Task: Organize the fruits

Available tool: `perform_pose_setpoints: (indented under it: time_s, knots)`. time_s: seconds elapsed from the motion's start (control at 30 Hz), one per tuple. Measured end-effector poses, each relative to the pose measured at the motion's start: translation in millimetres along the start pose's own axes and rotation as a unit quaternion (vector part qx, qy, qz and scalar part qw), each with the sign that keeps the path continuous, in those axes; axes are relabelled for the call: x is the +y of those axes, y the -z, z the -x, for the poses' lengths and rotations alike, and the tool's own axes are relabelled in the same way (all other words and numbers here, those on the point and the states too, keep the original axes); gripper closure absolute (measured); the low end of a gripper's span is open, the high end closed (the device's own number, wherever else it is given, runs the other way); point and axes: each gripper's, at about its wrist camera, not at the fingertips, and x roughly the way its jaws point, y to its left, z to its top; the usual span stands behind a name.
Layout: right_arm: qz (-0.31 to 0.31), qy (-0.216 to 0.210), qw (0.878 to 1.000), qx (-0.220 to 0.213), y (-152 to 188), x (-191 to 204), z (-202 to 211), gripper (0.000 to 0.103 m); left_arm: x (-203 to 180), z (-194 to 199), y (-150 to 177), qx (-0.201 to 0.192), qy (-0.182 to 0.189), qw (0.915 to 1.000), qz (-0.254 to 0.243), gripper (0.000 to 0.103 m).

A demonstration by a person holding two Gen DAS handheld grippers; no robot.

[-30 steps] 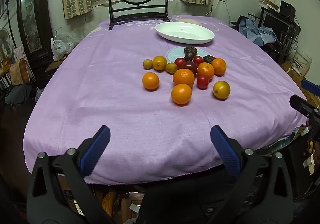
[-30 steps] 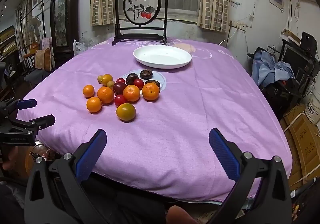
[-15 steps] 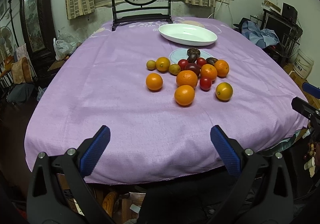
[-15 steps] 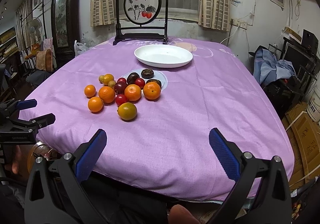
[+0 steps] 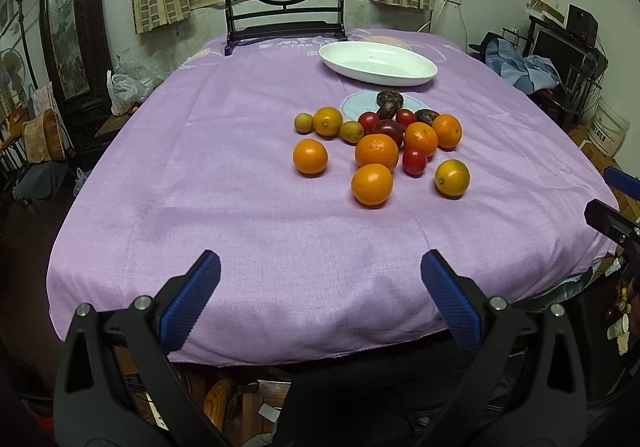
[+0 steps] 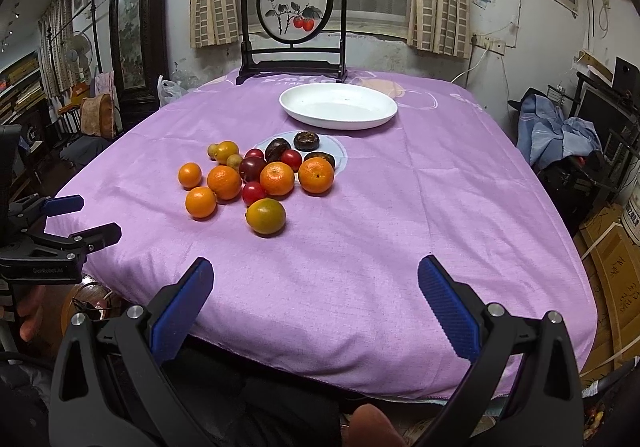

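- The right wrist view shows the left gripper from the side at the table's near left corner, with part of a hand below it; the left wrist view shows only the tips of the right gripper at its right edge.
- The left wrist view looks along the left gripper's blue pads, spread wide with nothing between them; the right gripper's pads in its own view are equally wide and empty.
- The fruits lie in a loose cluster on the purple tablecloth, left of the table's middle: oranges, small red tomatoes, small yellow-green fruits and a few dark ones.
- The dark fruits sit on or at a pale round patch; whether it is a mat or a print on the cloth is hard to tell.
- A yellow-orange citrus sits nearest the front, slightly apart from the rest.
- The white oval dish stands empty just behind the cluster, apart from it, with a framed round painting at the far edge.
- Bare cloth lies between both grippers and the fruit, and across the table's right half.
- Both grippers hover at the near edge of the table, pointing forward over it, touching nothing.
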Motion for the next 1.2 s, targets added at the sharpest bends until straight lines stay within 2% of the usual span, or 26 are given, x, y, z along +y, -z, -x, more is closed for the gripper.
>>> perform_pose_setpoints:
  time_s: [0.6, 0.93, 1.2]
  knots:
    - [-0.003, 0.003, 1.0, -0.009, 2, 2, 1, 0.001, -3, 0, 3, -0.002, -0.001, 0.9999, -0.016, 0.002]
    - [-0.003, -0.027, 1.0, -0.001, 3, 5, -16, 0.001, 0, -12, 3, 0.003, 0.007, 0.9999, -0.015, 0.002]
    - [0.014, -0.038, 0.999, 0.007, -4, 13, -32, 0.001, 2, -33, -9, 0.018, 0.011, 0.9997, -0.014, 0.002]
